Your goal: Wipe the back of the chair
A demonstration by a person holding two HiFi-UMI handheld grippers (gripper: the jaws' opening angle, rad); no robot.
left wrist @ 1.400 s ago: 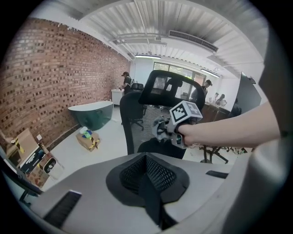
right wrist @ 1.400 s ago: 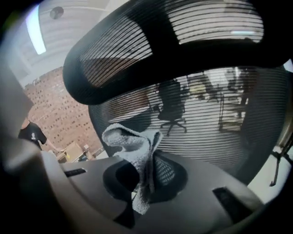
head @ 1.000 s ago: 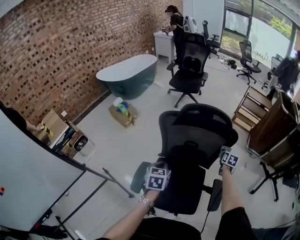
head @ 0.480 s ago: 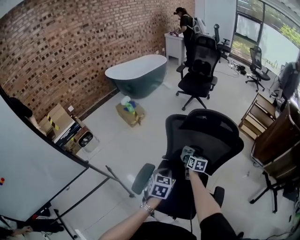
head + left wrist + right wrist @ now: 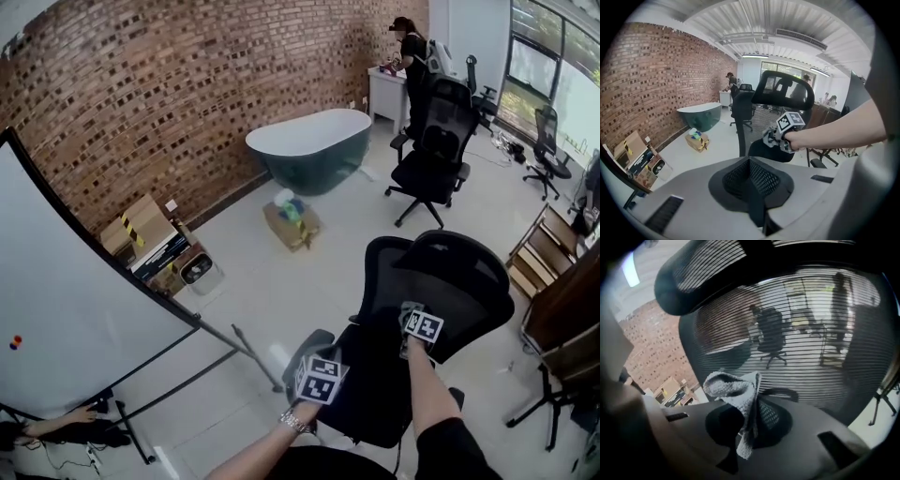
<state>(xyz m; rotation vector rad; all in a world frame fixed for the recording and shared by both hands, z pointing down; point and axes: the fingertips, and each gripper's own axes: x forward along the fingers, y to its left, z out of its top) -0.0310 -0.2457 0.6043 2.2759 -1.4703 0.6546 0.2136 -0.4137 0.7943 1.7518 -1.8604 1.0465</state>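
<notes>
Since a second ago our right gripper (image 5: 411,319) has swung left, close before the chair back (image 5: 459,281) at lower right, jaws clenched on a grey cloth (image 5: 736,397). Our left gripper (image 5: 319,373), lower centre, has its jaws together, empty.

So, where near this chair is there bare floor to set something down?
The widest bare floor lies between the open carton and the near chair. Another patch lies between the bathtub and the far chair. Crowded: boxes along the brick wall, and the whiteboard stand left of the near chair.
</notes>
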